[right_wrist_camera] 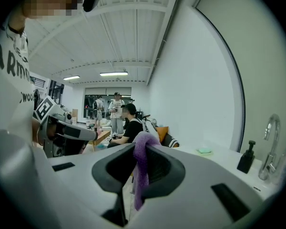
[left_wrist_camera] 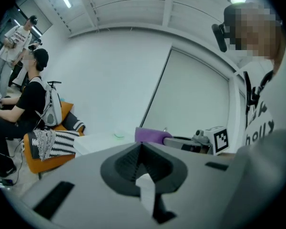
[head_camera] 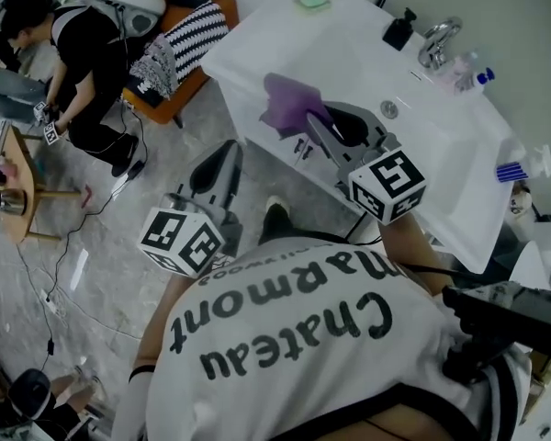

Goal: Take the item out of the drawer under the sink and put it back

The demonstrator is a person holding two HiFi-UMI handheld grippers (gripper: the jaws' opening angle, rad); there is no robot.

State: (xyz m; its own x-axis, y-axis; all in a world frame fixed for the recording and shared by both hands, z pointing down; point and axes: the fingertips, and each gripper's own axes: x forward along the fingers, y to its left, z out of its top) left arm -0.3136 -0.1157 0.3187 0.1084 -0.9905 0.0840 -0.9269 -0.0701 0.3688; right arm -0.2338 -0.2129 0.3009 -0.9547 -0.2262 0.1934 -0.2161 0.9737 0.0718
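Observation:
My right gripper (head_camera: 305, 122) is shut on a purple cloth (head_camera: 289, 99), which it holds up in the air over the front edge of the white sink counter (head_camera: 349, 58). In the right gripper view the cloth (right_wrist_camera: 140, 175) hangs pinched between the jaws of that gripper (right_wrist_camera: 142, 143). My left gripper (head_camera: 222, 156) hovers lower, to the left of the counter and over the floor. Its jaws (left_wrist_camera: 142, 146) meet at the tips with nothing in them. The left gripper view shows the cloth (left_wrist_camera: 150, 135) and the right gripper ahead. I cannot make out the drawer under the sink.
On the counter stand a faucet (head_camera: 438, 42), a black soap dispenser (head_camera: 399, 30) and a green item (head_camera: 312, 0). A person (head_camera: 83, 53) sits by an orange sofa with a striped cushion (head_camera: 179, 44). A small wooden table (head_camera: 18, 191) and cables lie at the left.

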